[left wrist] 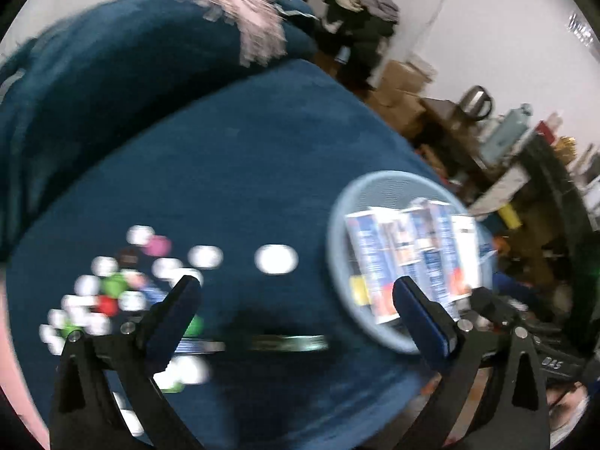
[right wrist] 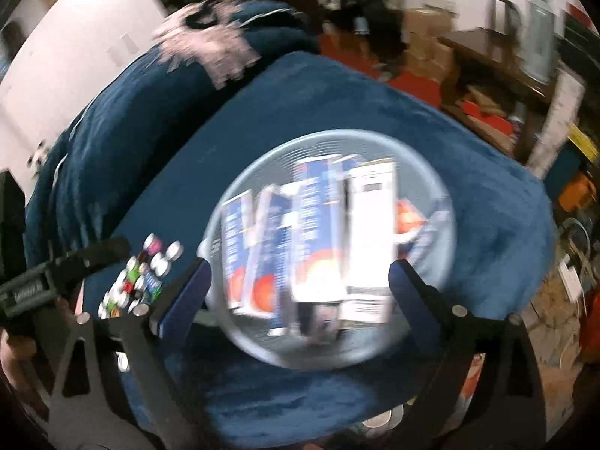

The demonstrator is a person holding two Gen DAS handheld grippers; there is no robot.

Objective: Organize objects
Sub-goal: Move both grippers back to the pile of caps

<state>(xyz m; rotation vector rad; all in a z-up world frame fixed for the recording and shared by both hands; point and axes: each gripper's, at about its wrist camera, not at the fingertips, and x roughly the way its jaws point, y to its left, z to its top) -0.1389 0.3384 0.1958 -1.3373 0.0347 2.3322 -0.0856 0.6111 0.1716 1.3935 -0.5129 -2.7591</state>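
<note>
The left gripper (left wrist: pixel 296 292) has its two blue-tipped fingers spread wide apart, and nothing is between them. It points down at a dark blue blanket (left wrist: pixel 232 172) that covers a soft seat. Just past its left finger lies a bunch of small bottles (left wrist: pixel 112 292) with white, red, green and pink tops, all close together on the blanket. Two more white tops lie a little apart from that bunch, toward the middle. A thin shiny stick lies flat on the blanket between the fingers, but it is too blurry to tell what it is. Past the right finger sits a round light blue basket (left wrist: pixel 339 202) with tall blue and white boxes (left wrist: pixel 408 255) standing inside it, side by side. The right gripper (right wrist: pixel 298 273) is wide open too and holds nothing. It hangs right over the same basket (right wrist: pixel 444 195), so the boxes (right wrist: pixel 318 236) show between its fingers, but the fingers do not touch them. The small bottles (right wrist: pixel 138 281) lie to the left of the basket, near the left gripper (right wrist: pixel 63 266). Both pictures are smeared. Behind the seat are brown cardboard boxes (left wrist: pixel 401 90) and a messy shelf (left wrist: pixel 525 172).
</note>
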